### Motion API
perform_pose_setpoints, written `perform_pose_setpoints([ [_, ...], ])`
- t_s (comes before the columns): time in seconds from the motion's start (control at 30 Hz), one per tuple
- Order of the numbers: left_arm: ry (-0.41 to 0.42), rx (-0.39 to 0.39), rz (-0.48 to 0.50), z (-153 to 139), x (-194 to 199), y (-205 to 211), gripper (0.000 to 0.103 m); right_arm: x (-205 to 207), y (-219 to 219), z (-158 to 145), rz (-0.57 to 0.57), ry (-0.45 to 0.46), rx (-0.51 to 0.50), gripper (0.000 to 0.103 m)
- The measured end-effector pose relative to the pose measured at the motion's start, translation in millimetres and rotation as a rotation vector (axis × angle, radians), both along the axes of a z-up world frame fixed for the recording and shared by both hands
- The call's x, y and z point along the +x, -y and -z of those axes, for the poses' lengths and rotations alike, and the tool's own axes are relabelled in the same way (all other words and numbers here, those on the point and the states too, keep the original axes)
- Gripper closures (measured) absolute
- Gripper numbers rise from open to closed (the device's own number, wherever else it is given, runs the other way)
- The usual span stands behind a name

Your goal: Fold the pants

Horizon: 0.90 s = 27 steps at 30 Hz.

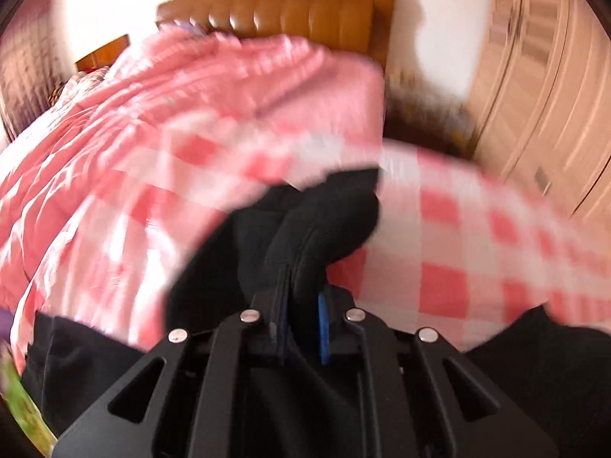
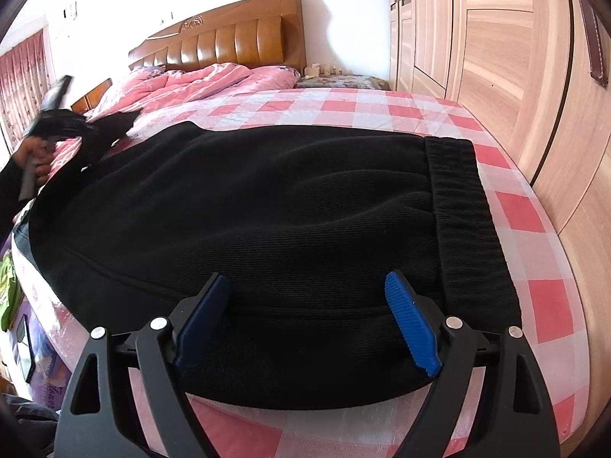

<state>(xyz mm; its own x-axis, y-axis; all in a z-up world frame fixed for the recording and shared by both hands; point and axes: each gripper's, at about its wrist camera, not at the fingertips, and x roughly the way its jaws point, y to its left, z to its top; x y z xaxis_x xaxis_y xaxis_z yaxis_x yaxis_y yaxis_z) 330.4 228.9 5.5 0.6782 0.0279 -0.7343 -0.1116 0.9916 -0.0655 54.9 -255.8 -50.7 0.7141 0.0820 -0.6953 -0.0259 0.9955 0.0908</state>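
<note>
Currently — black pants (image 2: 267, 206) flat across checked bedsheet (image 2: 534, 206) | left gripper (image 1: 301, 267) clamped on a lifted pants end, view blurred | right gripper (image 2: 305, 316) jaws wide apart over pants near waistband (image 2: 458, 191) — nothing gripped

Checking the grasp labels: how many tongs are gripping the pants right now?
1. The left tongs are shut on a lifted leg end of the black pants; the right tongs stand open over the waist end.
</note>
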Motion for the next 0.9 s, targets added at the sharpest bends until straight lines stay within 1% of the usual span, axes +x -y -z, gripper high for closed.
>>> perform_pose_setpoints([
  [0.03, 0.048, -0.019, -0.025, -13, -22, -17, 0.091, 0, 1, 0, -0.001, 0.001, 0.002, 0.021],
  [0.07, 0.077, -0.033, -0.040, -20, -37, -29, 0.091, 0, 0, 0, 0.000, 0.001, 0.000, 0.021],
  [0.1, 0.122, -0.061, -0.057, -30, -64, -49, 0.091, 1, -1, 0, 0.001, 0.002, -0.002, 0.021],
  [0.13, 0.149, -0.074, -0.067, -35, -84, -62, 0.091, 1, -1, 0, 0.004, 0.003, -0.003, 0.020],
  [0.17, 0.167, -0.076, -0.080, -38, -106, -74, 0.091, 2, -1, 0, 0.005, 0.004, -0.003, 0.020],
  [0.23, 0.172, -0.046, -0.126, -35, -150, -98, 0.091, 3, -1, 1, 0.005, 0.003, -0.004, 0.019],
  [0.3, 0.146, -0.027, -0.180, -20, -181, -126, 0.091, 3, -1, 0, 0.005, 0.000, 0.001, 0.019],
  [0.33, 0.120, -0.036, -0.204, -10, -190, -140, 0.091, 3, 0, 0, 0.004, -0.002, 0.006, 0.019],
  [0.37, 0.075, -0.084, -0.233, 10, -200, -161, 0.091, 3, 0, 0, 0.004, -0.003, 0.010, 0.019],
  [0.43, 0.020, -0.166, -0.254, 39, -210, -184, 0.091, 4, 1, -1, 0.004, -0.008, 0.013, 0.019],
  [0.47, -0.006, -0.183, -0.261, 52, -213, -191, 0.090, 5, 0, -1, 0.005, -0.011, 0.013, 0.019],
  [0.5, -0.018, -0.178, -0.268, 65, -215, -198, 0.083, 6, 0, -1, 0.007, -0.016, 0.013, 0.019],
  [0.53, -0.005, -0.171, -0.270, 71, -217, -198, 0.078, 6, 0, -1, 0.009, -0.020, 0.014, 0.019],
  [0.57, 0.018, -0.147, -0.289, 72, -223, -200, 0.060, 7, 0, -2, 0.012, -0.025, 0.016, 0.019],
  [0.6, 0.023, -0.118, -0.314, 71, -229, -200, 0.040, 7, 0, -2, 0.015, -0.029, 0.018, 0.019],
  [0.63, 0.028, -0.083, -0.337, 69, -233, -199, 0.033, 8, 0, -3, 0.018, -0.035, 0.019, 0.019],
  [0.67, 0.048, -0.026, -0.349, 63, -237, -195, 0.030, 9, 0, -3, 0.021, -0.038, 0.021, 0.019],
  [0.7, 0.057, 0.022, -0.345, 59, -239, -192, 0.030, 10, 0, -4, 0.026, -0.041, 0.026, 0.020],
  [0.73, 0.060, 0.101, -0.329, 54, -241, -184, 0.029, 10, 1, -4, 0.031, -0.042, 0.030, 0.020],
  [0.83, 0.073, 0.396, -0.233, 45, -244, -148, 0.029, 12, 0, -5, 0.045, -0.044, 0.032, 0.019],
  [0.87, 0.072, 0.495, -0.184, 47, -242, -134, 0.029, 13, 0, -5, 0.047, -0.045, 0.028, 0.018],
  [0.9, 0.065, 0.616, -0.115, 49, -239, -117, 0.029, 14, -1, -4, 0.047, -0.046, 0.022, 0.017],
])
